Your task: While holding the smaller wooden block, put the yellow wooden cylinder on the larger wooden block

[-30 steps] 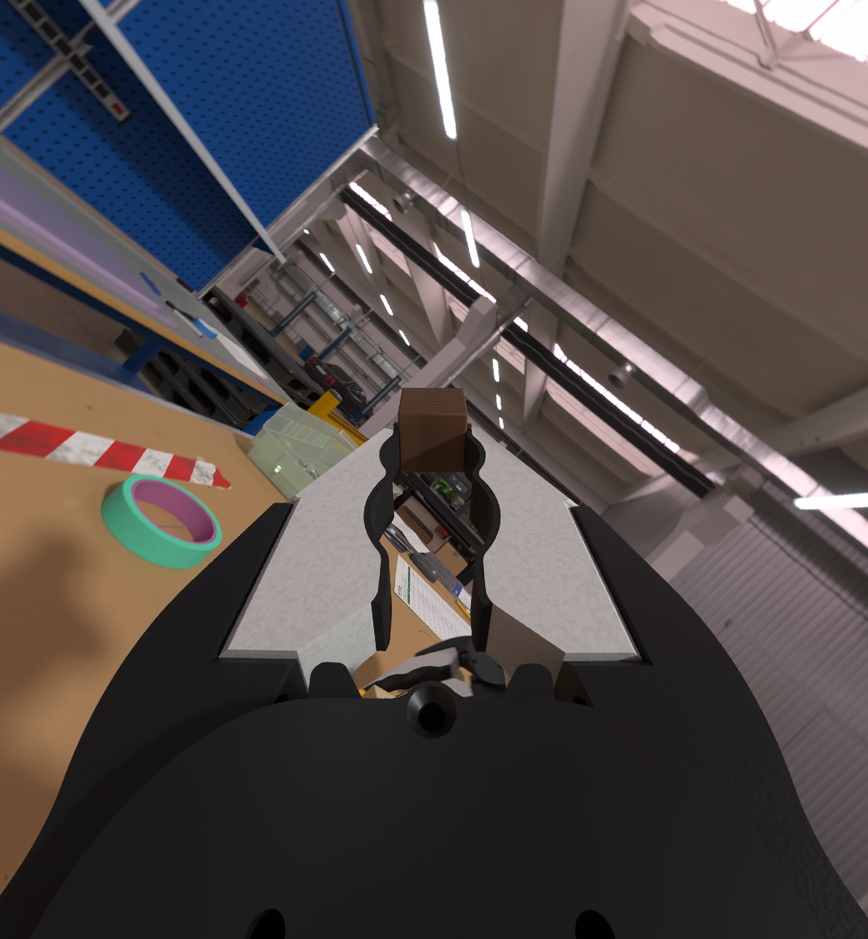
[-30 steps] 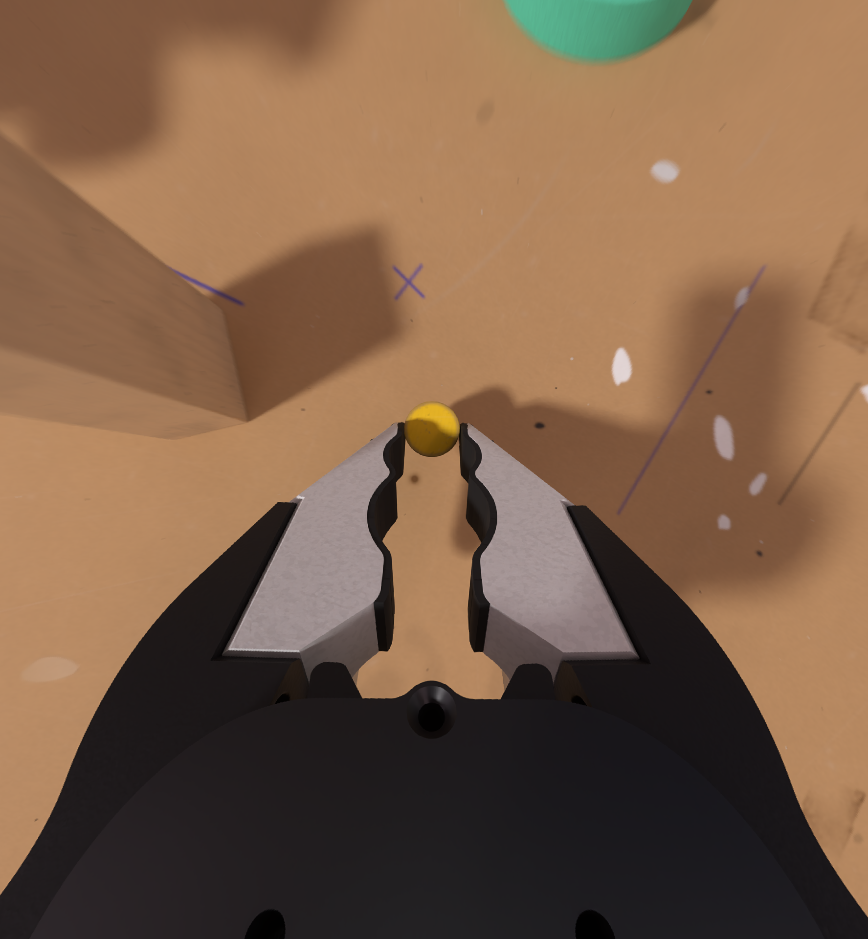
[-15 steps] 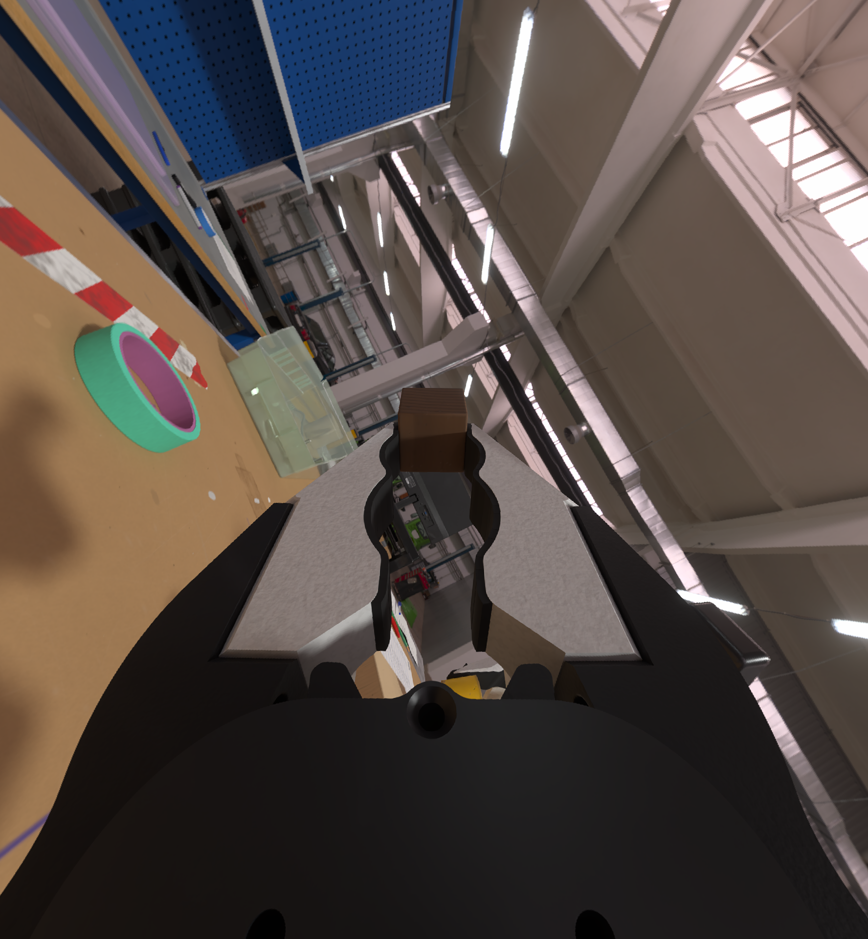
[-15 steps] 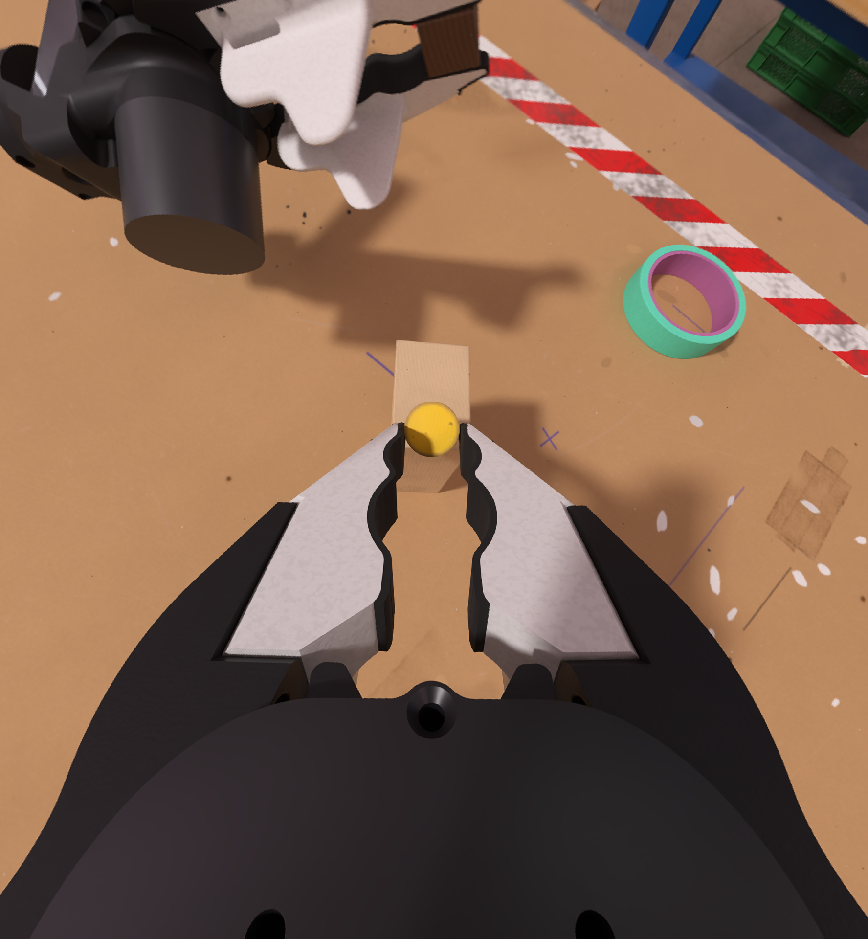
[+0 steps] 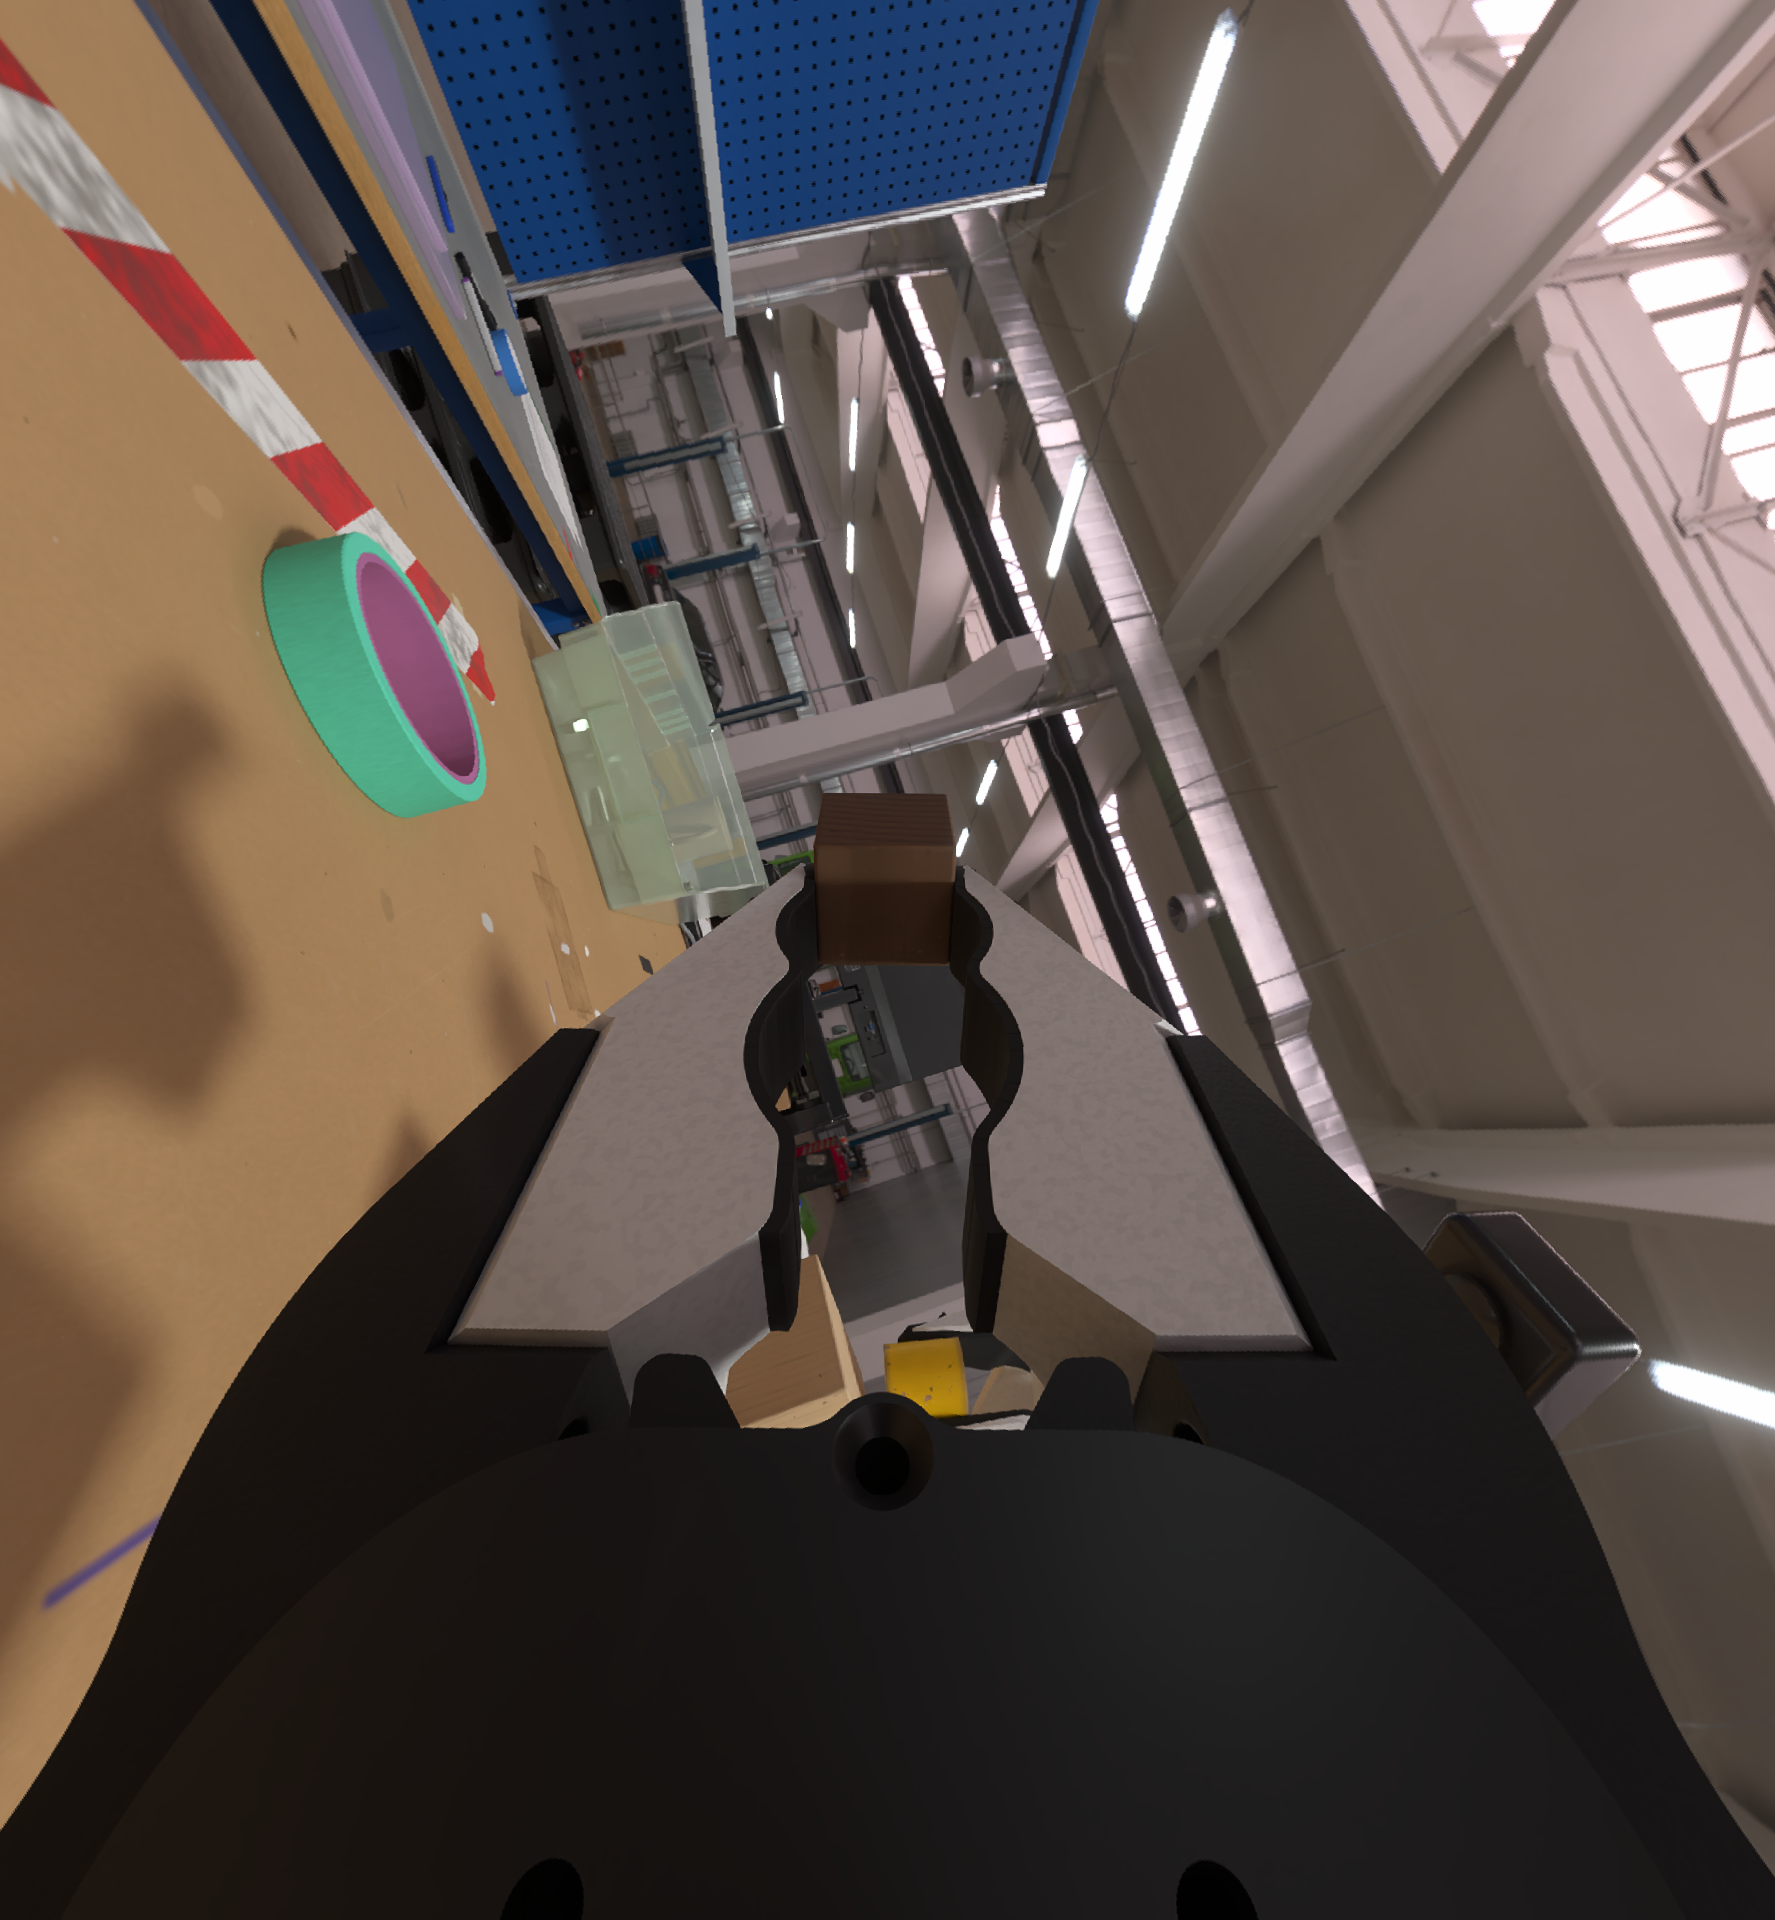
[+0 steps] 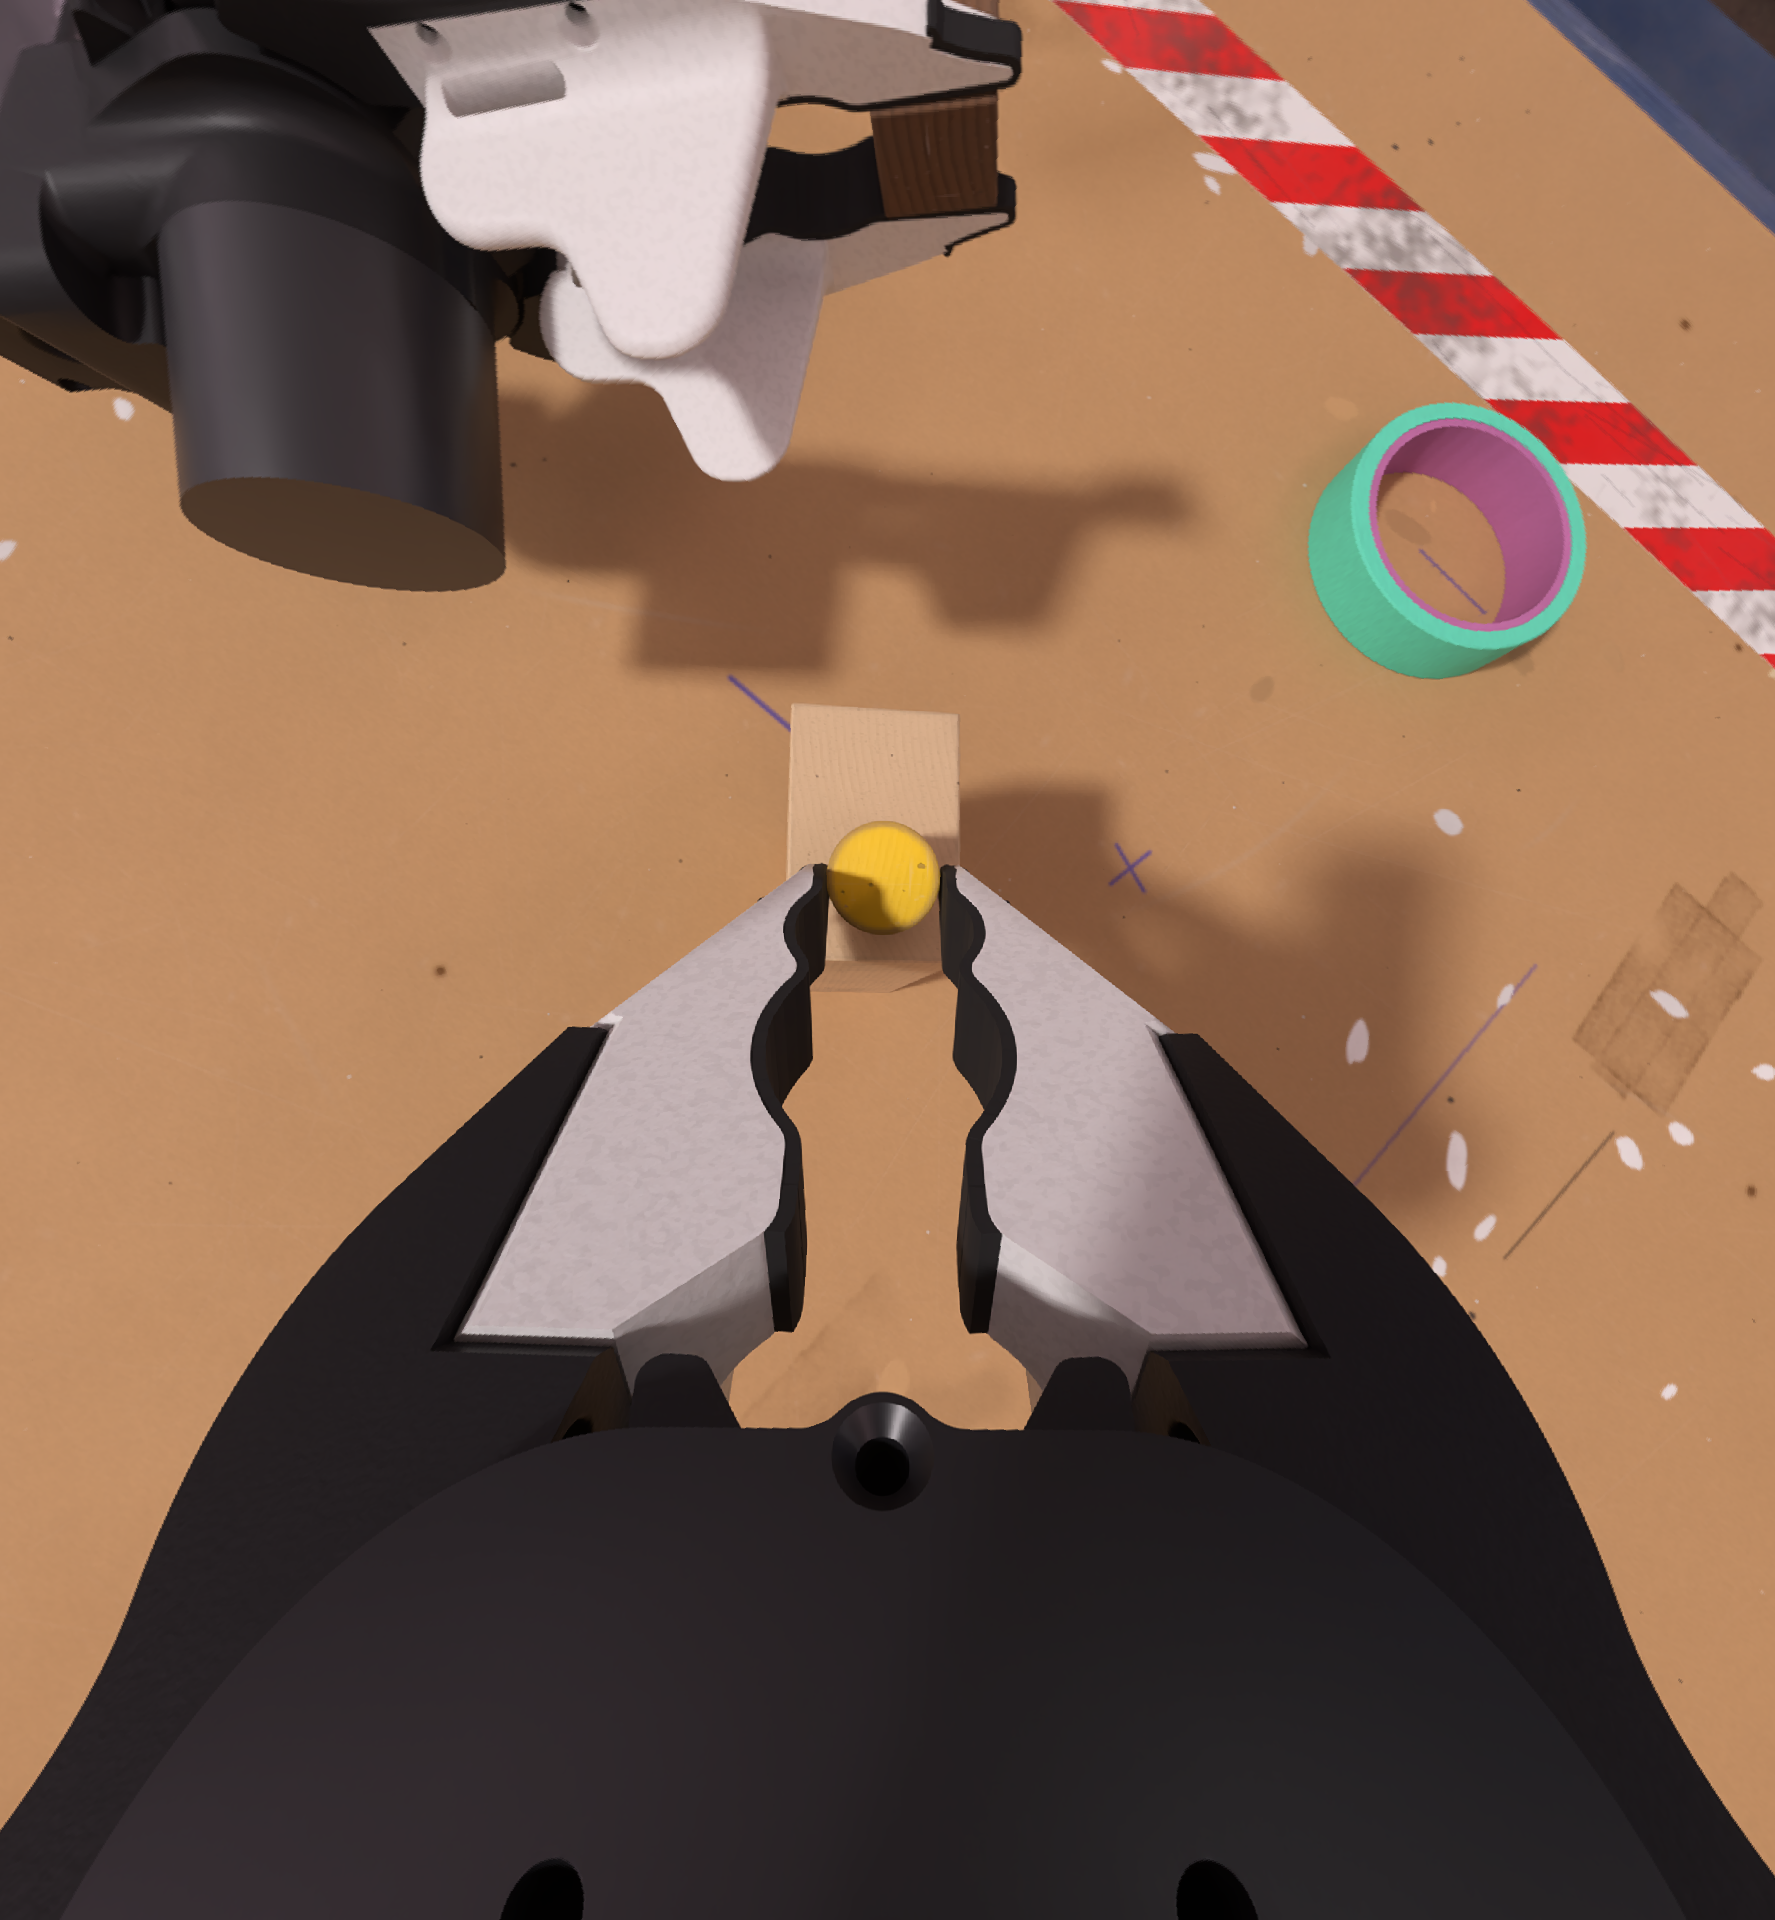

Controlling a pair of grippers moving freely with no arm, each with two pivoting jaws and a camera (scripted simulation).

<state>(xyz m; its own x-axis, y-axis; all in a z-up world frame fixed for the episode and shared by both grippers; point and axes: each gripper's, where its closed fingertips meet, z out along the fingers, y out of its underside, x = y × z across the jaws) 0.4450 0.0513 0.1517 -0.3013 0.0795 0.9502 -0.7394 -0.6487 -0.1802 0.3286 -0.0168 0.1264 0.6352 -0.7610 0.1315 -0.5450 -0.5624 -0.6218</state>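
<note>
In the left wrist view, the tan tabletop [image 5: 83, 935] is being shown along the left edge of the frame, with a red and white striped tape [image 5: 166, 281] running down it from the upper left. Just right of that, a green tape roll [image 5: 332, 686] with a purple inside is being seen lying on the table, and a clear plastic box [image 5: 654, 758] is standing near it toward the centre. At the centre of the frame, the smaller wooden block [image 5: 883, 888], dark brown, is being gripped between the fingertips of the left gripper [image 5: 883, 904], clear of the table. At the lower centre, a piece of the yellow wooden cylinder [image 5: 924, 1374] is being glimpsed between the finger bases.

In the right wrist view, the left gripper [image 6: 950, 145] is being seen at the upper left, its fingers closed on the smaller wooden block [image 6: 935, 156] above the tabletop [image 6: 239, 935]. At the centre, the yellow wooden cylinder [image 6: 883, 876] is being held end-on between the fingertips of the right gripper [image 6: 883, 883], directly in front of the larger wooden block [image 6: 872, 779], a pale block standing on the table; whether the cylinder is touching it cannot be told. At the upper right, the green tape roll [image 6: 1350, 561] is being shown beside the striped tape [image 6: 1465, 312].
</note>
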